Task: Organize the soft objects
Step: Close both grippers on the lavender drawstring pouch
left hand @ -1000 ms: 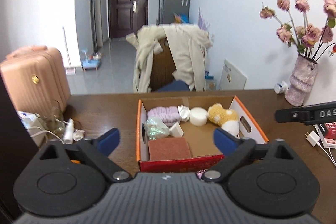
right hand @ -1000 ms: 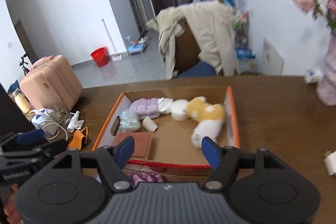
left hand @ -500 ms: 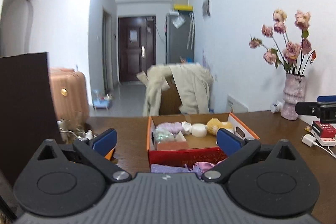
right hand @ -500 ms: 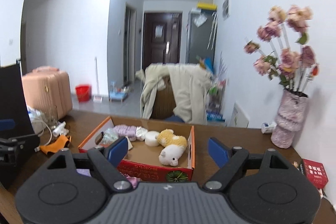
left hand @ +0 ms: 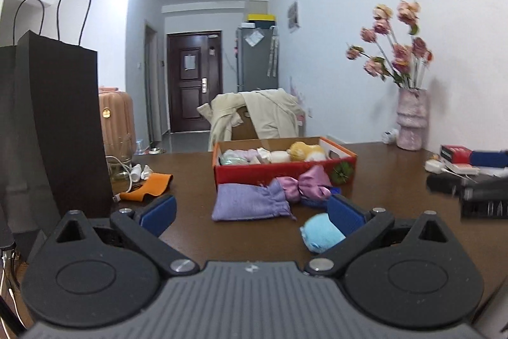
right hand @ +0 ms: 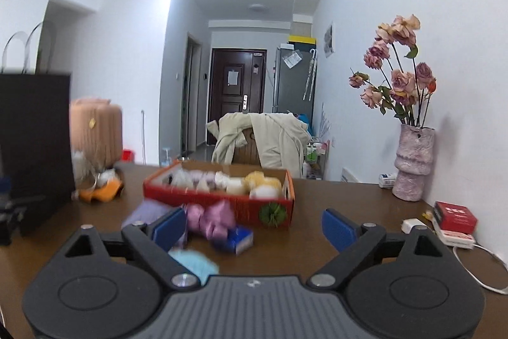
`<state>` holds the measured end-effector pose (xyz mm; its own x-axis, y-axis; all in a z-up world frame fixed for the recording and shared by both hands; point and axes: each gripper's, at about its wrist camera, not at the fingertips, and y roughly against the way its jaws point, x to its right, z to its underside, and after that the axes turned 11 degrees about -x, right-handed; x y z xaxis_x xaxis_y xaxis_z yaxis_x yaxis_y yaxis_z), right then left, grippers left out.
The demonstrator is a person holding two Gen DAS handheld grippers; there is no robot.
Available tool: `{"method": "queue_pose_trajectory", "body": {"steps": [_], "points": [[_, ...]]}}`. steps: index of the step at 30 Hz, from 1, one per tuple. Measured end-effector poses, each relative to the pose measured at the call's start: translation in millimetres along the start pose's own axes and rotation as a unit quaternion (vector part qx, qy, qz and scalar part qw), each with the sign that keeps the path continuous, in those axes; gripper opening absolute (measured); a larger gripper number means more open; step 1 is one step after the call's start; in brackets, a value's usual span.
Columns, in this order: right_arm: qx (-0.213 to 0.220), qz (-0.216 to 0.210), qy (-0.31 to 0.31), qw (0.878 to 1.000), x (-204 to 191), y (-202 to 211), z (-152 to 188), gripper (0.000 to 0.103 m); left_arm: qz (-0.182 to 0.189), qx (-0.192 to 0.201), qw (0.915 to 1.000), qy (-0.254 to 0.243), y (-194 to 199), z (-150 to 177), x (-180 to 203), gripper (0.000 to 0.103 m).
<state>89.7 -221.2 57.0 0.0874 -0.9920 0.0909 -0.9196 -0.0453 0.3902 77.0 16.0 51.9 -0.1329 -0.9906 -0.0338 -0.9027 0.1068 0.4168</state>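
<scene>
A: Looking along the left gripper (left hand: 250, 210), what do you see?

B: Its jaws stand wide apart with nothing between them. Ahead on the brown table (left hand: 381, 180) lies a lilac drawstring pouch (left hand: 250, 203), and touching its right end is a pink satin pouch (left hand: 308, 185). A light blue soft ball (left hand: 322, 232) sits just beside the right finger

A: And the box?

B: The red and orange cardboard box (left hand: 282, 172) stands right behind the pouches. Inside are soft things in a row: a yellow and white plush toy (left hand: 306, 151), a white round piece (left hand: 279, 155), something pale lilac (left hand: 241, 153)

A: How about the right gripper (right hand: 252, 226)?

B: Its jaws are wide apart too, gripping nothing. That view is blurred on its left side, but the pink pouch and a small blue packet (right hand: 236, 239) show between the fingers, in front of the box

A: Anything else?

B: A black paper bag (left hand: 50, 123) stands at the left, an orange cloth (left hand: 147, 186) lies near it, and a vase of dried roses (right hand: 411, 162) stands by the wall
</scene>
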Motion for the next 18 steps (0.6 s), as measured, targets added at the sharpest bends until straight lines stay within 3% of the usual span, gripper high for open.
{"method": "queue_pose_trajectory", "body": {"steps": [3,8,12,18], "points": [[-0.019,-0.012,0.014,1.0,-13.6,7.9,17.8,0.095,0.008,-0.003,1.0,0.005,0.6,2.4,3.1,0.103],[-0.018,-0.039,0.031,0.999,-29.0,4.0,16.5,0.095,0.007,-0.013,0.9998,0.012,-8.7,8.3,1.9,0.103],[-0.037,-0.061,0.018,0.997,-30.9,-10.4,20.8,0.094,0.0,-0.046,0.9985,0.03,-30.2,11.8,-6.9,0.103],[-0.075,-0.083,-0.004,0.994,-27.0,-44.0,14.4,0.087,0.012,-0.063,0.9964,0.055,-64.2,3.8,-25.6,0.103]]}}
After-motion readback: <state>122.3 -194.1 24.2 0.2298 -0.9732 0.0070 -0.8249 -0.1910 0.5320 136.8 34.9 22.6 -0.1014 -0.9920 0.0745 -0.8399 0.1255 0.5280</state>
